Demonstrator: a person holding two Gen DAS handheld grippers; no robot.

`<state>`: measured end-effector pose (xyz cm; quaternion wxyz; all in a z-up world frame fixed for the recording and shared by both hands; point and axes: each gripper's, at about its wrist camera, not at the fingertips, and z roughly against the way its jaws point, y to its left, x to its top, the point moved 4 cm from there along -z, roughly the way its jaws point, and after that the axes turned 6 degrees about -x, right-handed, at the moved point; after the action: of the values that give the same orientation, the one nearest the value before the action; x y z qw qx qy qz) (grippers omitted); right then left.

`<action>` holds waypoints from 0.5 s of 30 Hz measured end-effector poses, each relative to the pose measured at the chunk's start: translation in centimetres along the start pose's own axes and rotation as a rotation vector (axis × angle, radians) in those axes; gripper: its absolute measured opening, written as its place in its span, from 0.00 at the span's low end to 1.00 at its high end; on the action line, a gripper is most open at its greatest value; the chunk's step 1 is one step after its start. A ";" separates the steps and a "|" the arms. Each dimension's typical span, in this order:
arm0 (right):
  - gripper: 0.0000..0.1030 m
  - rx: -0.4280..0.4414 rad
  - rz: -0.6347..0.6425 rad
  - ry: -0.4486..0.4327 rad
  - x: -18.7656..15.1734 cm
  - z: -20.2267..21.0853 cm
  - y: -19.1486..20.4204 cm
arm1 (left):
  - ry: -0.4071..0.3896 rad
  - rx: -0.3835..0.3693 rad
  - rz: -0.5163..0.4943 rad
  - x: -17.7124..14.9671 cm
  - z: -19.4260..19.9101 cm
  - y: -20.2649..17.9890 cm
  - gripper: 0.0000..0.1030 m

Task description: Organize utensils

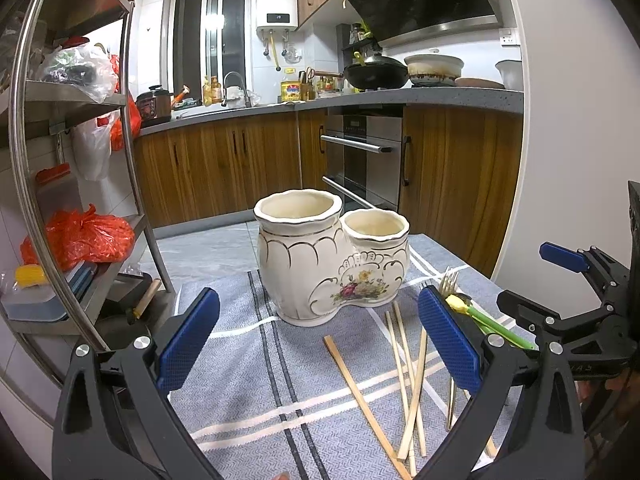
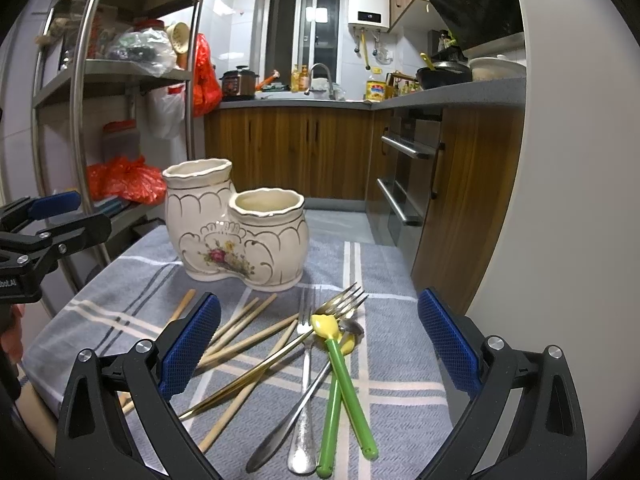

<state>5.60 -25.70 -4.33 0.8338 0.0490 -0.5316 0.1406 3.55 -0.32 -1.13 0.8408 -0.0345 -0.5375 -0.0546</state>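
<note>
A cream ceramic utensil holder (image 1: 332,260) with two empty cups and a flower print stands on the grey striped cloth (image 1: 240,380); it also shows in the right wrist view (image 2: 240,232). Several wooden chopsticks (image 1: 408,380) lie in front of it. In the right wrist view, chopsticks (image 2: 244,328), a gold fork (image 2: 280,356), a silver fork (image 2: 306,360), a spoon (image 2: 312,388) and two green-handled utensils (image 2: 344,380) lie in a crossed pile. My left gripper (image 1: 320,340) is open and empty above the cloth. My right gripper (image 2: 320,348) is open and empty over the pile.
A steel shelf rack (image 1: 80,160) with red bags stands left of the table. Wooden cabinets (image 1: 220,168) and an oven (image 1: 360,160) are beyond. The right gripper's body (image 1: 580,320) shows at right in the left wrist view; the left gripper's body (image 2: 40,232) shows at left in the right wrist view.
</note>
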 end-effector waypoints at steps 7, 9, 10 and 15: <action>0.95 -0.001 0.001 0.000 0.0 0.0 -0.1 | -0.001 0.000 -0.001 0.0 0.1 0.0 0.95; 0.95 -0.001 0.001 -0.001 -0.1 0.0 -0.1 | 0.000 0.001 -0.001 0.0 0.0 0.0 0.95; 0.95 -0.001 0.002 -0.001 -0.1 -0.1 0.0 | -0.001 0.002 -0.001 -0.1 0.0 -0.1 0.95; 0.95 -0.001 0.002 0.000 -0.1 -0.1 -0.1 | 0.003 0.001 0.002 -0.1 0.0 0.0 0.95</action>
<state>5.67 -25.76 -4.47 0.8336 0.0478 -0.5319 0.1410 3.47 -0.31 -1.25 0.8416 -0.0346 -0.5363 -0.0535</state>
